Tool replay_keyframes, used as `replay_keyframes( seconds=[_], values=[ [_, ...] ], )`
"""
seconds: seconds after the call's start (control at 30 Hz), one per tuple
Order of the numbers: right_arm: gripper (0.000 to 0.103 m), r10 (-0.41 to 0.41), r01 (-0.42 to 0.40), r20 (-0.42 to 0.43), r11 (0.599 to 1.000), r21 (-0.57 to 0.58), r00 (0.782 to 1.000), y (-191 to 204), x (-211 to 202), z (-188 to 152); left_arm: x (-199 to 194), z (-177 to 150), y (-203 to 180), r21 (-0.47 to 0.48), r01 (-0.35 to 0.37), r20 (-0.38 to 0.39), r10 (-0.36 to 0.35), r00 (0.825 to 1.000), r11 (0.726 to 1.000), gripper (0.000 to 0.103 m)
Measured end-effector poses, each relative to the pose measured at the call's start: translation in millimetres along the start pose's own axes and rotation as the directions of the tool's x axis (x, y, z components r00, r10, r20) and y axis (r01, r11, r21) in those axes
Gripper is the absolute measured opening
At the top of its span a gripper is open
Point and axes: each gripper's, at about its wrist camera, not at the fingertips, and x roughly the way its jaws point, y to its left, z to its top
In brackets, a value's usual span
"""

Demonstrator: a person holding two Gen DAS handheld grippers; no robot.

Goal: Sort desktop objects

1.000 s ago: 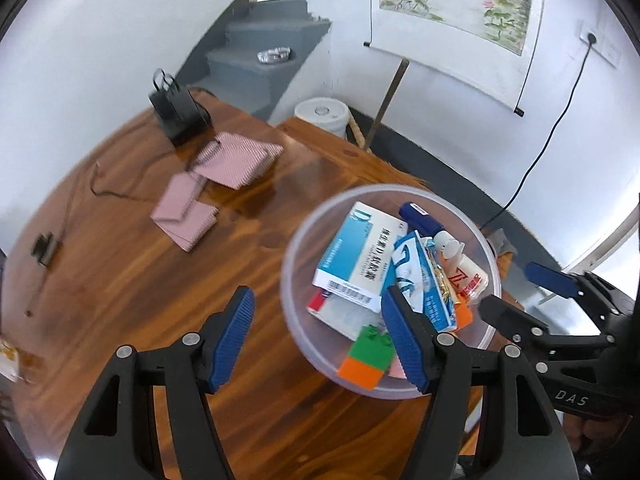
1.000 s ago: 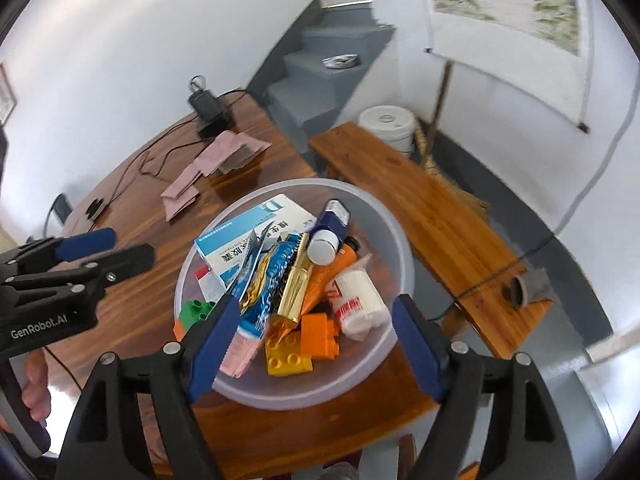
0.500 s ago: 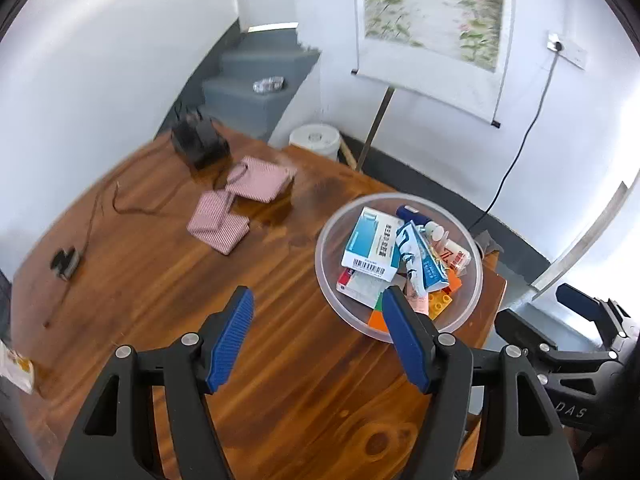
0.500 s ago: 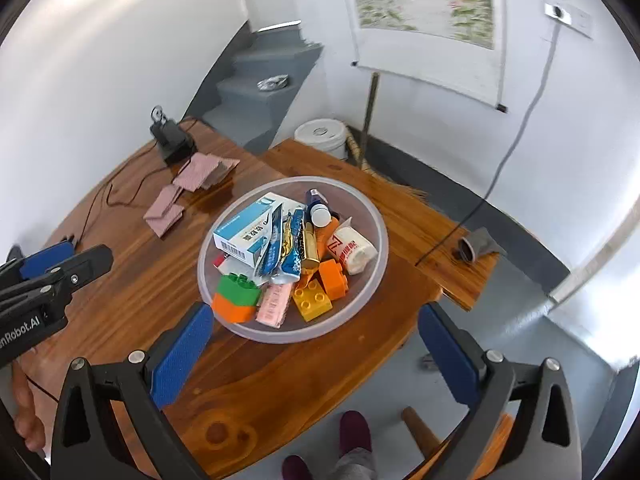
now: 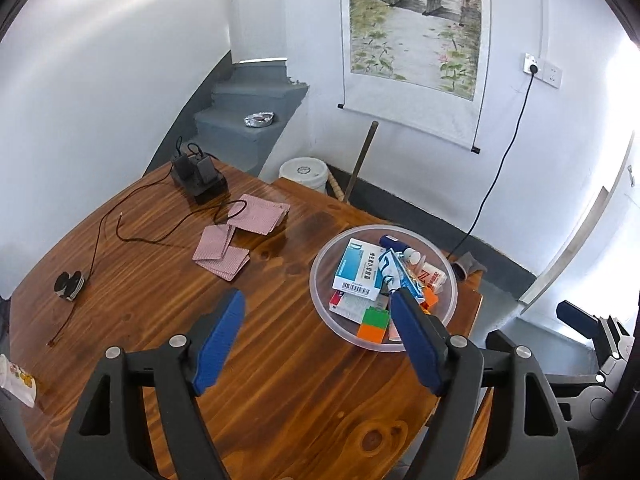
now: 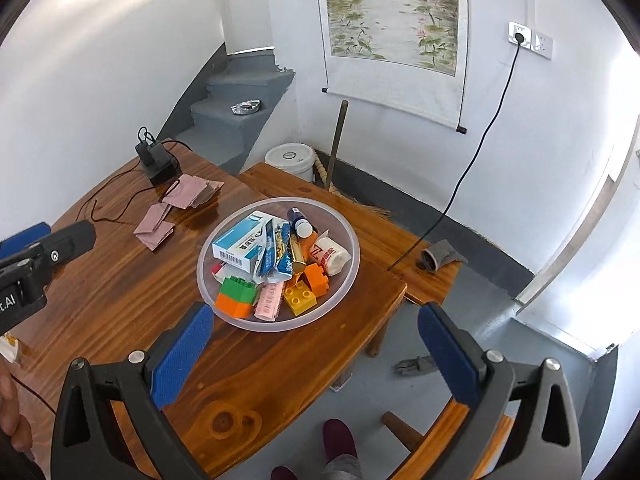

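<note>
On the brown wooden table (image 6: pixel 120 292), near its right-hand corner, we see a clear round plastic bowl (image 6: pixel 344 280) heaped with small things. Inside the bowl, a white-and-blue medicine box (image 6: pixel 240 246) lies at the left; beside it sit crumpled blue-and-white foil sachets (image 6: pixel 276 254), and towards the bowl's far rim a dark blue bottle with a white cap (image 6: pixel 299 220) lies next to a white tube with red print (image 6: pixel 332 256). At the bowl's near rim we find a green-on-orange toy brick stack (image 6: pixel 236 298), a pink flat packet (image 6: pixel 269 300), a yellow studded toy brick (image 6: pixel 299 300) and an orange toy brick (image 6: pixel 316 278).

Left of the bowl, well apart from it, red-backed playing cards (image 5: pixel 224 254) lie in loose overlapping piles. Beyond the cards a black charging dock (image 5: pixel 198 178) stands at the table's far edge, with a thin dark cable (image 5: pixel 132 236) trailing across the wood.

We hold both tools above the table, touching nothing. Our left gripper (image 5: pixel 316 344) has its blue-padded jaws spread wide and empty; in its own view the right finger overlaps the bowl's near rim, though we cannot tell whether they touch. Our right gripper (image 6: pixel 316 354) is likewise spread wide and empty, nearer us than the bowl, its left finger over the table's corner and its right finger over the grey floor (image 6: pixel 420 320).

Beyond the bowl a brown wooden bench (image 6: pixel 384 240) runs along the table's far side.
</note>
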Motion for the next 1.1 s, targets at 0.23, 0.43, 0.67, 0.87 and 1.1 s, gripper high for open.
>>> replay_keyframes(
  seconds=[0.23, 0.43, 0.67, 0.87, 1.1],
  values=[
    [0.102, 0.015, -0.014, -0.022, 1.0, 0.006, 1.0, 1, 7, 3, 8, 2, -6, 0.019, -0.014, -0.03, 0.014, 0.999, 1.0, 0.08],
    [0.102, 0.032, -0.032, -0.04, 0.999, -0.003, 0.999, 2, 17, 5, 18, 6, -9, 0.027, -0.066, -0.048, 0.067, 0.997, 0.997, 0.084],
    [0.102, 0.041, -0.041, -0.062, 0.999, -0.008, 0.997, -2, 27, 7, 28, 10, -13, 0.031, -0.078, -0.066, 0.08, 0.995, 0.997, 0.084],
    [0.102, 0.043, -0.043, -0.075, 0.999, -0.004, 0.996, -7, 35, 8, 36, 11, -18, 0.032, -0.053, -0.088, 0.055, 0.995, 0.998, 0.084],
    [0.102, 0.048, -0.048, -0.1, 0.999, 0.001, 0.994, -8, 44, 5, 40, 10, -23, 0.062, -0.04, -0.082, 0.045, 0.996, 0.997, 0.084]
  ],
)
